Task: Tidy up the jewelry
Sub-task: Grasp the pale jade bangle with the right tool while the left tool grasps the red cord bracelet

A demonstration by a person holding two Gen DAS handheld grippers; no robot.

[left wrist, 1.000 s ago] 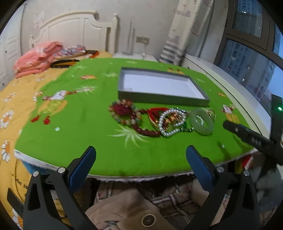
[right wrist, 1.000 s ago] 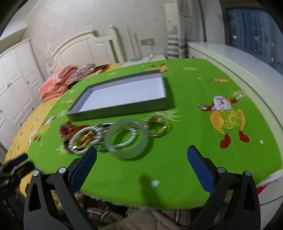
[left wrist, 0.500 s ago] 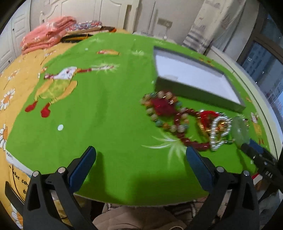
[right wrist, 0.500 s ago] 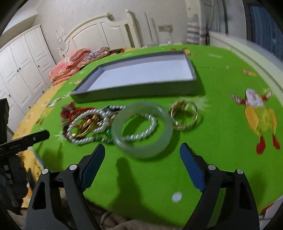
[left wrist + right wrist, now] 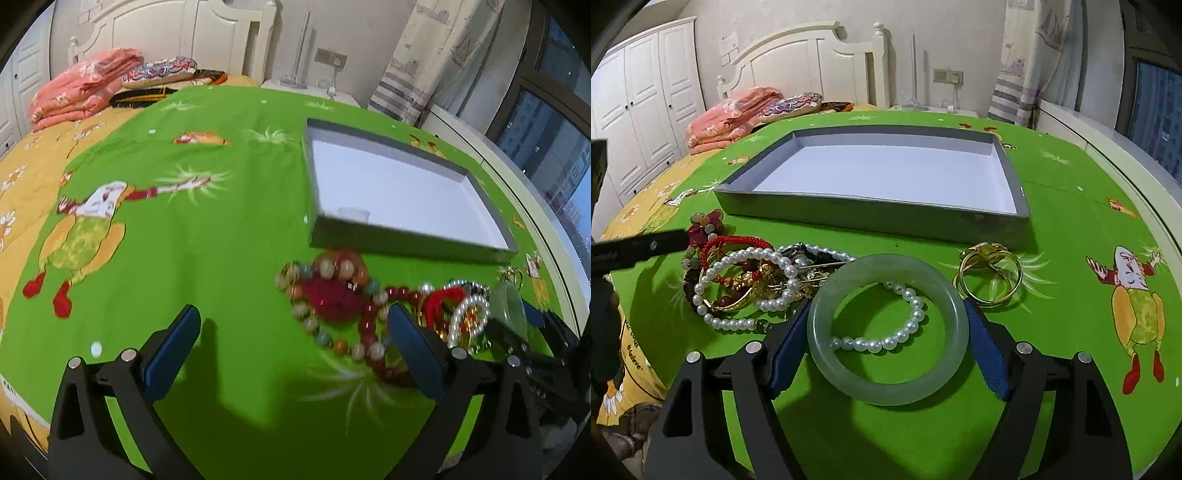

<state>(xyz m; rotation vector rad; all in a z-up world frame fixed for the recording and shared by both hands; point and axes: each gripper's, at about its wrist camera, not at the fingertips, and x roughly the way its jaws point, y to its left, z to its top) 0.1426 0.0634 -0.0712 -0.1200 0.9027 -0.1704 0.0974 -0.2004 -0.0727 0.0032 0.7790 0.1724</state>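
The right gripper (image 5: 886, 332) is closing its jaws around the jade bangle (image 5: 888, 330), which is lying on the green cloth (image 5: 1071, 229) just in front of the empty grey tray (image 5: 871, 216); firm pad contact cannot be confirmed. The left gripper (image 5: 291, 350) is hovering with jaws apart and empty beside the beaded bracelet (image 5: 328, 295). The grasp step is in hand; next, the bangle is needing a secure clamp and a lift over the tray's near wall.

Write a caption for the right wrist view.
Right tool closing around a jade bangle beside tangled beads, empty tray behind.
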